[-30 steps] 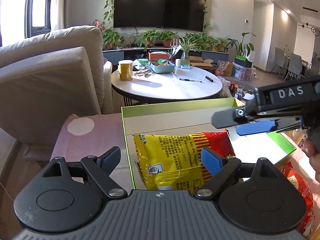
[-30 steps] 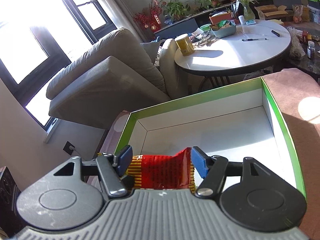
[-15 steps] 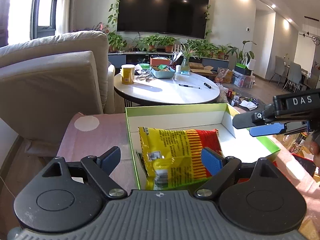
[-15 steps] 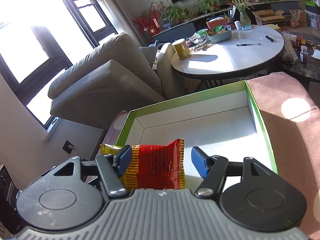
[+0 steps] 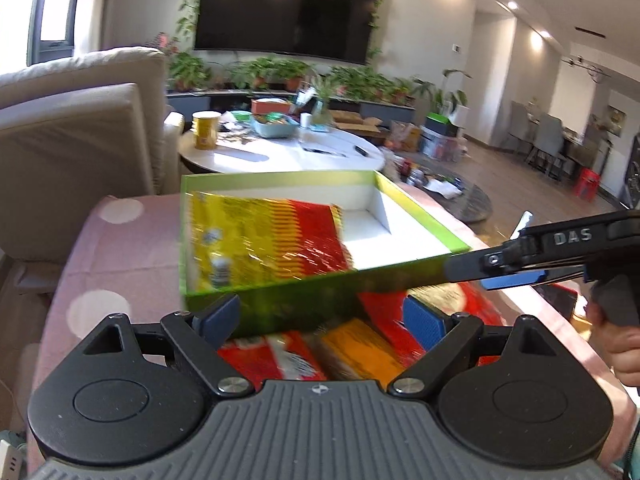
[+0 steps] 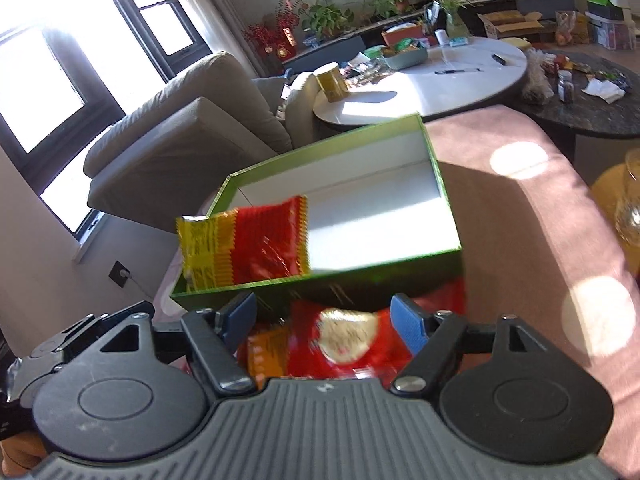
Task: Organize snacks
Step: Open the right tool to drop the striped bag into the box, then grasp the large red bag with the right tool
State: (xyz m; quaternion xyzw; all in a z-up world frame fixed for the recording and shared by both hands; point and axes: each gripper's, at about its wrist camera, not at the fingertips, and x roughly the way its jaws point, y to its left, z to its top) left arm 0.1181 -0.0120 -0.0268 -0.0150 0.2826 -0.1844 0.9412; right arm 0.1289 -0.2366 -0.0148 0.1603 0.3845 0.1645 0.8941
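A green box (image 5: 420,216) with a white inside stands on the pink cloth. A yellow and red snack bag (image 5: 264,240) lies in its left part, free of both grippers; it also shows in the right wrist view (image 6: 244,248) inside the box (image 6: 440,184). My left gripper (image 5: 320,314) is open and empty, pulled back in front of the box, above several red and orange snack bags (image 5: 352,344). My right gripper (image 6: 324,318) is open and empty above a red snack bag (image 6: 348,340). It also shows from the side (image 5: 516,268) in the left wrist view.
A beige sofa (image 5: 72,136) stands to the left. A round white table (image 5: 280,156) with a yellow tin (image 5: 206,130) and a bowl stands behind the box. A dark low table (image 6: 592,108) with jars is at the right. A glass object (image 6: 630,208) sits at the right edge.
The yellow and red bag was let go and now lies in the box. Both grippers have drawn back and up, so the box's near wall and the bags in front of it show.
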